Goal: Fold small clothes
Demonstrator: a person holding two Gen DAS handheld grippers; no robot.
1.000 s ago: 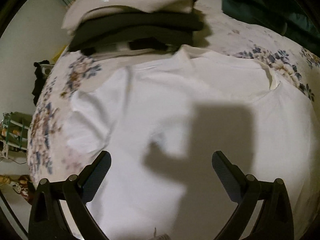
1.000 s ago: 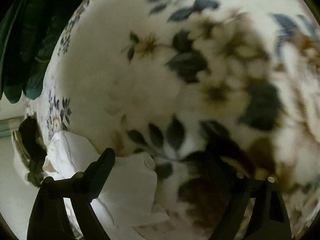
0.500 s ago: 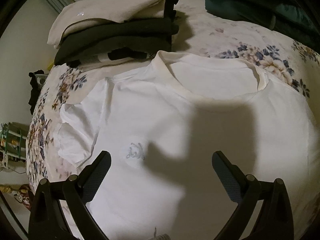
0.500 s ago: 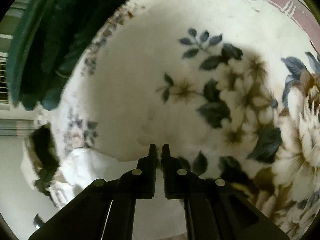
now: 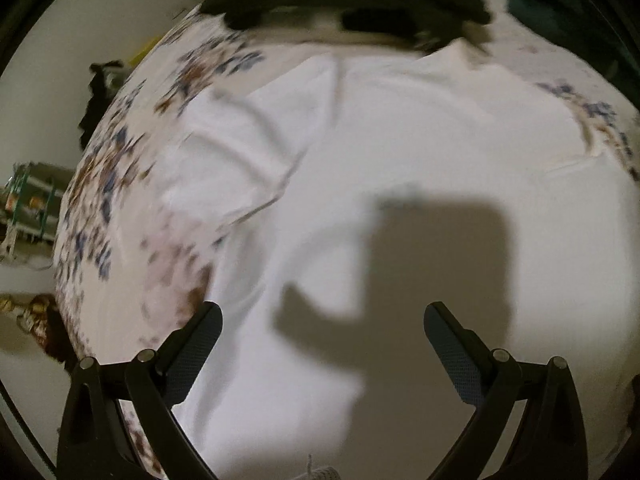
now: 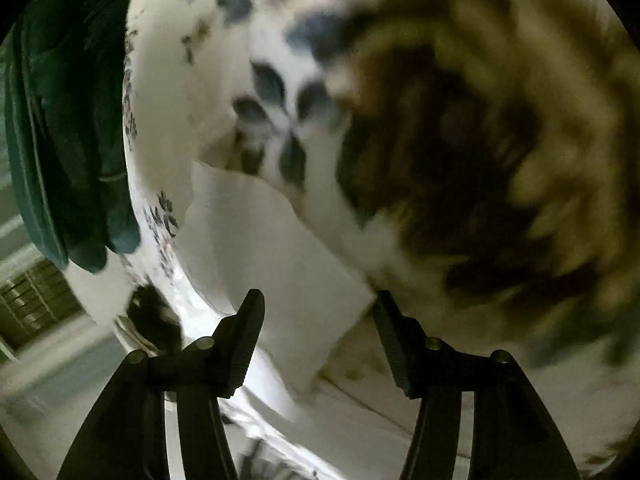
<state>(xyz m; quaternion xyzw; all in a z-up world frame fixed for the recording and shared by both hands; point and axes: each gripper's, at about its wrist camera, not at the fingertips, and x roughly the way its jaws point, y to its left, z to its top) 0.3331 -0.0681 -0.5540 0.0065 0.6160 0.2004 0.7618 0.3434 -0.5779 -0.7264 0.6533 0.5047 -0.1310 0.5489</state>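
Observation:
A white T-shirt [image 5: 400, 152] lies spread on a floral bedsheet [image 5: 120, 184], its left sleeve [image 5: 224, 160] creased. My left gripper [image 5: 322, 320] is open and empty, hovering over the shirt's body; its shadow falls on the cloth. In the right wrist view, a white flap of the shirt [image 6: 272, 248] lies on the floral sheet [image 6: 280, 112]. My right gripper [image 6: 318, 312] is open just above that flap, holding nothing. Both views are motion-blurred.
A stack of folded dark and light clothes [image 5: 352, 4] sits beyond the shirt. A dark green cloth [image 6: 68, 128] lies at the bed's far side. The bed edge drops to the floor at left, with a shelf [image 5: 28, 196] beyond.
My right gripper was shut half a second ago and is now open over the white flap. My left gripper stayed open and shifted left over the shirt.

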